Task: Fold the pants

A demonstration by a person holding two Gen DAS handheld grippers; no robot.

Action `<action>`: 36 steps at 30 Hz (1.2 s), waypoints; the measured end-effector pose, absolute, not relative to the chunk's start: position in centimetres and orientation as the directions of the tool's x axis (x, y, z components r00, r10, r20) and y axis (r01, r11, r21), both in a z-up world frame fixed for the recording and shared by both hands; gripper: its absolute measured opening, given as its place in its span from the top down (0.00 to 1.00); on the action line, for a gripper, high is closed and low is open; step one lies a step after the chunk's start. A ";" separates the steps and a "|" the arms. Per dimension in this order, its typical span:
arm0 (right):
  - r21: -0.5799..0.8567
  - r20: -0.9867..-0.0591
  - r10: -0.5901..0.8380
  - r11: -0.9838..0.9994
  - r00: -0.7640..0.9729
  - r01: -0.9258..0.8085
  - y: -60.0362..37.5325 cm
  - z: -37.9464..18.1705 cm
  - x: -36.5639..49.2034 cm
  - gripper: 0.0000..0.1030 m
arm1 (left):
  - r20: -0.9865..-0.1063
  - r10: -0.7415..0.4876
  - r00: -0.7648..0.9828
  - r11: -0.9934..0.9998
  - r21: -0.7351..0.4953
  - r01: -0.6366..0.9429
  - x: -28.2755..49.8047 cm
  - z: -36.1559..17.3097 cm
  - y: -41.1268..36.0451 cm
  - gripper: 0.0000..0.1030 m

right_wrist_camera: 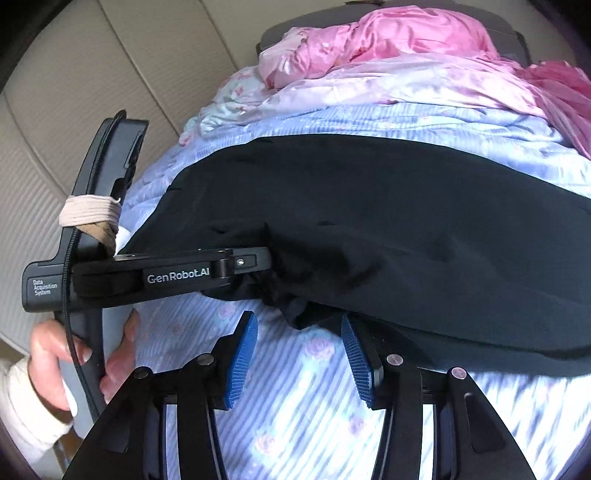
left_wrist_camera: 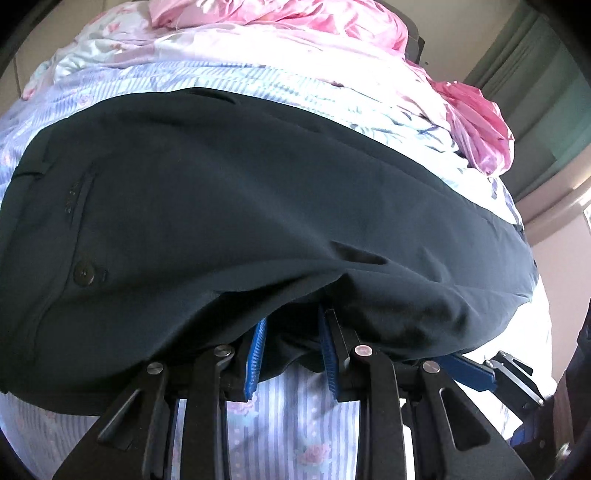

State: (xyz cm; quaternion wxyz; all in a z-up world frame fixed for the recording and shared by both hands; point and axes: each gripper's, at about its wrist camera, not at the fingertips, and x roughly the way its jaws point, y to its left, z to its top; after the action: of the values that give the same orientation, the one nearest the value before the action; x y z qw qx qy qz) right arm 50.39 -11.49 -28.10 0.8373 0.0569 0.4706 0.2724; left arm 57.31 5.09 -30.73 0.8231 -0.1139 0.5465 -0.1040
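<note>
Dark pants (left_wrist_camera: 258, 206) lie spread across a striped floral bed sheet (left_wrist_camera: 288, 413), with a back pocket and a button (left_wrist_camera: 84, 274) at the left. My left gripper (left_wrist_camera: 291, 332) has its jaws parted, and the near hem of the pants lies over and between the blue pads (left_wrist_camera: 255, 354). In the right wrist view the pants (right_wrist_camera: 388, 229) fill the middle. My right gripper (right_wrist_camera: 299, 332) is open, with a bunched fold of the hem between its fingertips. The left gripper (right_wrist_camera: 255, 264) shows from the side with its tip under the cloth.
Pink satin bedding (left_wrist_camera: 295, 22) and pale floral quilts (right_wrist_camera: 369, 85) are heaped at the far side of the bed. A pink bag (left_wrist_camera: 480, 125) lies at the right. A beige padded headboard (right_wrist_camera: 92, 74) is at the left. A person's hand (right_wrist_camera: 59, 350) holds the left gripper's handle.
</note>
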 end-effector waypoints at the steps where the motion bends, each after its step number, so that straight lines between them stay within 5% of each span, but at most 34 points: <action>1: 0.350 -0.756 0.516 0.839 0.402 -0.417 -11.2 -28.0 50.5 0.52 | -0.876 -0.297 0.380 0.952 -0.304 0.044 57.3 -30.8 5.1 0.73; 14: 0.419 -0.697 0.596 0.790 0.400 -0.447 -11.3 -25.0 50.0 0.54 | -0.866 -0.338 0.368 0.933 -0.361 0.008 57.8 -31.1 6.2 0.73; 21: 0.444 -0.760 0.563 0.815 0.325 -0.373 -11.3 -28.7 52.5 0.63 | -0.871 -0.333 0.361 0.939 -0.342 0.042 57.8 -31.2 6.2 0.75; 36: 0.376 -0.802 0.496 0.852 0.332 -0.363 -10.3 -30.5 53.4 0.63 | -0.867 -0.353 0.352 0.932 -0.360 0.047 58.2 -31.7 6.4 0.76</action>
State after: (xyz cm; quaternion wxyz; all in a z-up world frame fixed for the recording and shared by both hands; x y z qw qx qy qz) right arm 53.42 -10.30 -30.49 0.8135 0.0646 0.5141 0.2639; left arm 58.18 6.36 -31.68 0.8105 -0.1376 0.5558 -0.1235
